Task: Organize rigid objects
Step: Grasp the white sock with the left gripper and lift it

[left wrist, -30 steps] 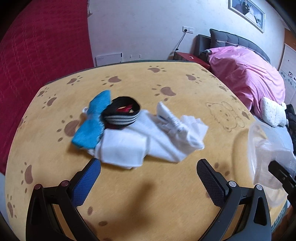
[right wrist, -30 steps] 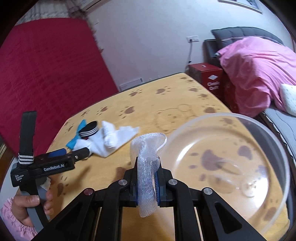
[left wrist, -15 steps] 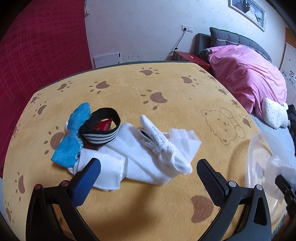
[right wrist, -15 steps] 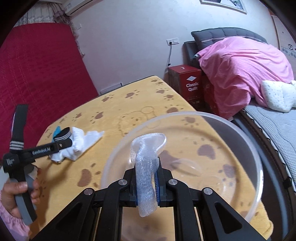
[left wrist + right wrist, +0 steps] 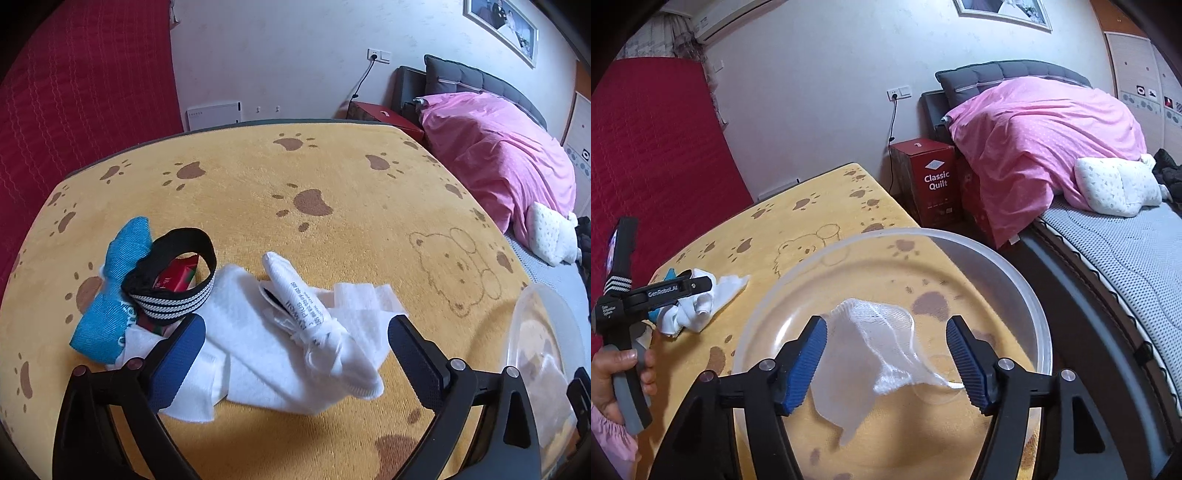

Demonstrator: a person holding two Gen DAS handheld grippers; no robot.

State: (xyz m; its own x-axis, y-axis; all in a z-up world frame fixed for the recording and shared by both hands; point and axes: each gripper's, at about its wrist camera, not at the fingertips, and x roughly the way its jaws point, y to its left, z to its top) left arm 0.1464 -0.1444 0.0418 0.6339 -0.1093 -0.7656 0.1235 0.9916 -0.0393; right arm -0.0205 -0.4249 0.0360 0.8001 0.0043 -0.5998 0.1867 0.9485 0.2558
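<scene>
Bedroom, yellow paw-print counter point(image 5: 240, 177) beside a pink bed point(image 5: 1034, 122). Right claw point(image 5: 886, 363) opening over the clear bowl point(image 5: 1030, 291); mesh sleeve point(image 5: 871, 347) sits loose between its pads, apparently released, in the bowl. Left claw point(image 5: 295, 350) nearly full open, closing slightly, holding nothing, hovering over the pile point(image 5: 258, 332): white cloths, blue sock point(image 5: 114, 295), striped band point(image 5: 173, 288), red box point(image 5: 177, 277). One item binned; pile is left, red box a likely next pick.
</scene>
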